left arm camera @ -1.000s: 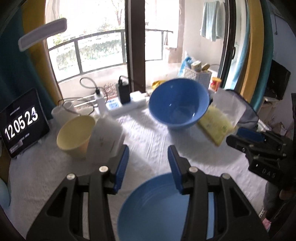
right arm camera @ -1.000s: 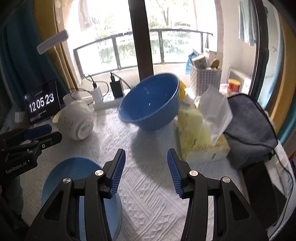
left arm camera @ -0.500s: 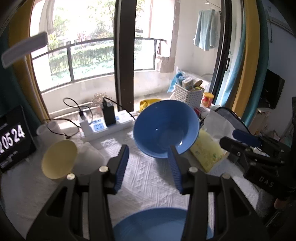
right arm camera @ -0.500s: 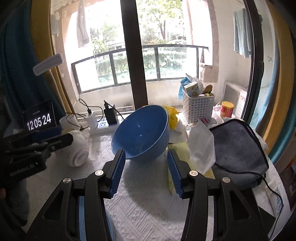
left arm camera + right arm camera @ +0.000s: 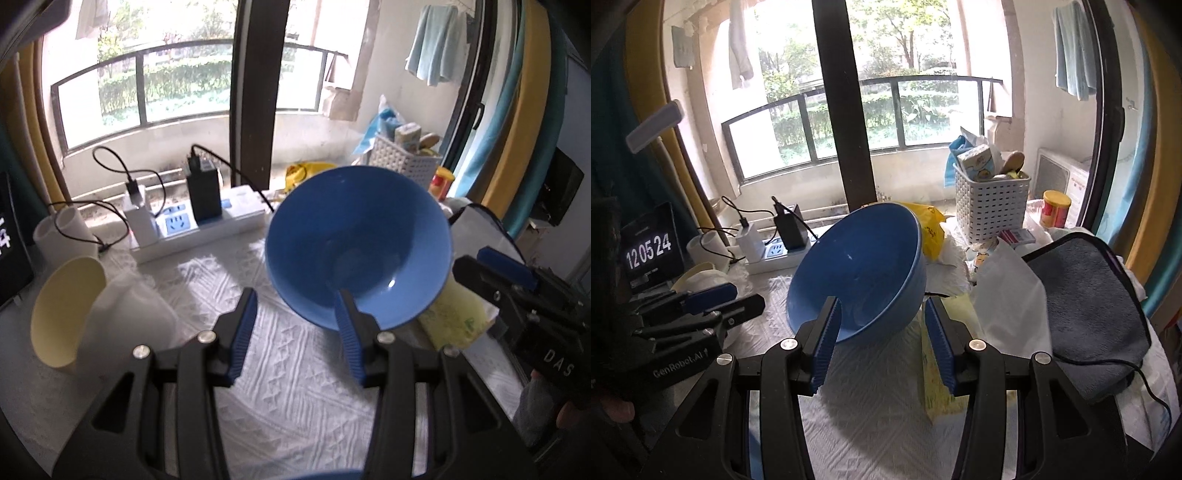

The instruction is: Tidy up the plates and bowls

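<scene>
Both tongs nearer one tilted blue bowl (image 5: 358, 251), left tongs (image 5: 295, 325) and right tongs (image 5: 881, 332) parted, empty, one cream bowl (image 5: 66, 310).

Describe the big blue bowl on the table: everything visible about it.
The blue bowl is deep, round, glossy and plain, probably plastic or glazed ceramic, and looks empty. It sits tilted on the white textured cloth, opening toward the cameras, its far side propped against a yellow tissue pack. Neither hand-held gripper visibly touches it; both sets of fingers frame it from in front.
</scene>
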`<state>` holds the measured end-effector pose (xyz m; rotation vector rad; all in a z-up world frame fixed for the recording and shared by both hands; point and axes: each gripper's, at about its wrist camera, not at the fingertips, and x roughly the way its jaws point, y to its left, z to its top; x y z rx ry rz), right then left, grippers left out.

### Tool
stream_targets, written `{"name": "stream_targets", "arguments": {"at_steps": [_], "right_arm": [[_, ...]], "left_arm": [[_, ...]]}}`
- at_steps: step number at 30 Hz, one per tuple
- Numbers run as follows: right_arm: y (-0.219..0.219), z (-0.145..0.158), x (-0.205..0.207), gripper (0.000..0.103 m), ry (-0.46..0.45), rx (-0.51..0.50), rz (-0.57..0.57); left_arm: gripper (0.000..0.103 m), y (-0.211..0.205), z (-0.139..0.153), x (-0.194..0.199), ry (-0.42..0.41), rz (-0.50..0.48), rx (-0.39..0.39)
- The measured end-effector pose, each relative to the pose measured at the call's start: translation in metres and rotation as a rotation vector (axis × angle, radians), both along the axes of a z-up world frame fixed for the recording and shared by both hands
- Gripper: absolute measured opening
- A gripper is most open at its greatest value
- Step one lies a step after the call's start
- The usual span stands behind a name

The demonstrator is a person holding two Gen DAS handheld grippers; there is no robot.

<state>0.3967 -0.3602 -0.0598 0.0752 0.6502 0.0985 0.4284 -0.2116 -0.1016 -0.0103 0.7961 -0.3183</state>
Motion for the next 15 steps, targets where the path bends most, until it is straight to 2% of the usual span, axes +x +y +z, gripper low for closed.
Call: {"name": "stream_targets", "arguments": {"at_steps": [11, 15], "right_arm": [[-0.013, -0.033, 0.037, 0.049, 0.059, 0.043, -0.035], [-0.018, -0.040, 0.041, 0.044, 0.070, 0.063, -0.042]], "left_arm": [[0.045, -0.021, -0.038, 0.028, 0.104, 0.010, 0.073], [0.045, -0.025, -0.046, 0.036, 0.125, 0.008, 0.072]]}}
